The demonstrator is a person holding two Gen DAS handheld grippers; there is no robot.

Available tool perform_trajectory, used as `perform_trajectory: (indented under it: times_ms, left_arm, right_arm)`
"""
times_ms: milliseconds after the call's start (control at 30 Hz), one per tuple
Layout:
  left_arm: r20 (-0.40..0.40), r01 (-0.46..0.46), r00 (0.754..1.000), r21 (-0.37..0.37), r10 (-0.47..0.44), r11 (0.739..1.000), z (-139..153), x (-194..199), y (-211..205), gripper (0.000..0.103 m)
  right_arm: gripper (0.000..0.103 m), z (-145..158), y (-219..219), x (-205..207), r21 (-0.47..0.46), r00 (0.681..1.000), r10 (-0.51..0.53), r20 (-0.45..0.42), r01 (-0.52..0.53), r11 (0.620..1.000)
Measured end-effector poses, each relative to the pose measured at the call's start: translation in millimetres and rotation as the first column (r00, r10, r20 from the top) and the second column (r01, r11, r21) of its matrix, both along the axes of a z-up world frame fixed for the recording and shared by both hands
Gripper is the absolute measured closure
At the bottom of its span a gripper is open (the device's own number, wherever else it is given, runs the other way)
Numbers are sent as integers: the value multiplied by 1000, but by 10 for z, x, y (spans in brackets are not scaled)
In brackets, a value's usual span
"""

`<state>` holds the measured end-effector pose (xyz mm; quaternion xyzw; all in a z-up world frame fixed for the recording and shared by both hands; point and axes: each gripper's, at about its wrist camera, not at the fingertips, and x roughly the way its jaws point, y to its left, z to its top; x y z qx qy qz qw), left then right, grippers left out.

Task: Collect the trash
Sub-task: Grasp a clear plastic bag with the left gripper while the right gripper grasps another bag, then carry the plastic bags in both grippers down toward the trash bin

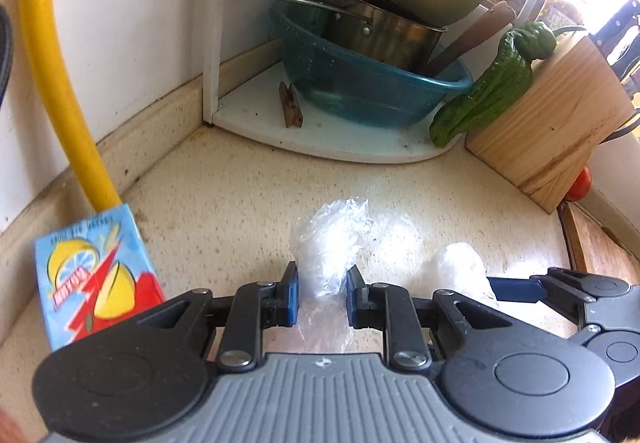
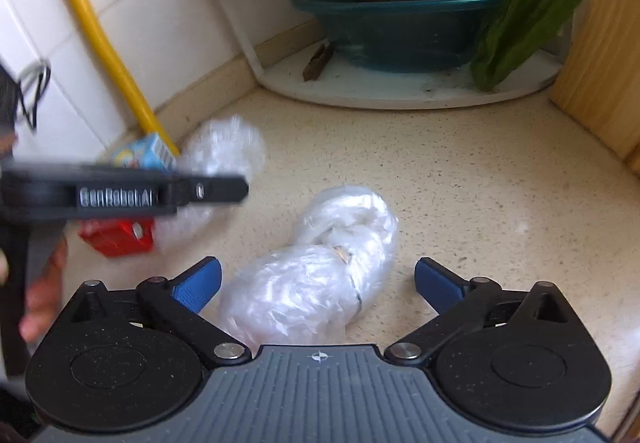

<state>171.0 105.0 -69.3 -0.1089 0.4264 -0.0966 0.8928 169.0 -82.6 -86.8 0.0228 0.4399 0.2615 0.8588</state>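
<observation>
My left gripper (image 1: 322, 283) is shut on a crumpled wad of clear plastic (image 1: 332, 239), its blue pads squeezing the wad's lower end. From the right wrist view that gripper (image 2: 242, 187) shows side-on and blurred, with the wad (image 2: 228, 147) at its tip above the counter. A second, larger bundle of clear plastic (image 2: 320, 263) lies on the speckled counter (image 2: 460, 183). My right gripper (image 2: 318, 279) stands open, one finger on each side of the bundle and neither touching it. The left wrist view shows this bundle (image 1: 456, 267) beside a right finger (image 1: 516, 289).
A blue and red juice carton (image 1: 96, 279) stands at the left against a yellow hose (image 1: 52, 63). In the corner, a white rack holds a teal basin (image 1: 360, 83) with a steel pot. A green pepper (image 1: 492, 83) leans on a wooden knife block (image 1: 556, 123).
</observation>
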Motion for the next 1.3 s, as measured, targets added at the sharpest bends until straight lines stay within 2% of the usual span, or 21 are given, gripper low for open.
perform_trajectory:
  times_ms: [200, 300, 367, 400, 567, 867, 1000, 1300]
  left_arm:
    - [-18, -24, 1000, 3, 24, 1000, -51, -46, -63, 83]
    - [-14, -30, 999, 31, 30, 999, -40, -83, -111, 83]
    - [-14, -35, 999, 36, 36, 999, -31, -108, -129, 83]
    - [-13, -38, 999, 36, 38, 999, -20, -125, -138, 83]
    - [3, -43, 999, 58, 43, 997, 67, -235, -213, 83]
    - [47, -87, 995, 94, 83, 992, 273, -514, -352, 83]
    - [68, -119, 991, 81, 114, 990, 347, -687, -355, 83]
    - [108, -173, 980, 67, 165, 983, 514, -1040, -248, 83]
  right_arm:
    - [0, 7, 119, -43, -107, 996, 91, 23, -88, 990]
    - [2, 15, 38, 13, -37, 999, 52, -3, -52, 998]
    - [27, 34, 8, 19, -46, 1000, 19, 14, -18, 999]
    - [43, 46, -18, 18, -38, 1000, 6, 16, -5, 999]
    - [44, 17, -175, 20, 44, 1000, -13, -16, 14, 999]
    - [44, 348, -333, -217, 133, 998, 19, 52, -26, 991]
    - [43, 486, -284, -327, 149, 995, 63, 81, -74, 986]
    - [43, 644, 8, -557, 123, 979, 162, 128, -177, 976]
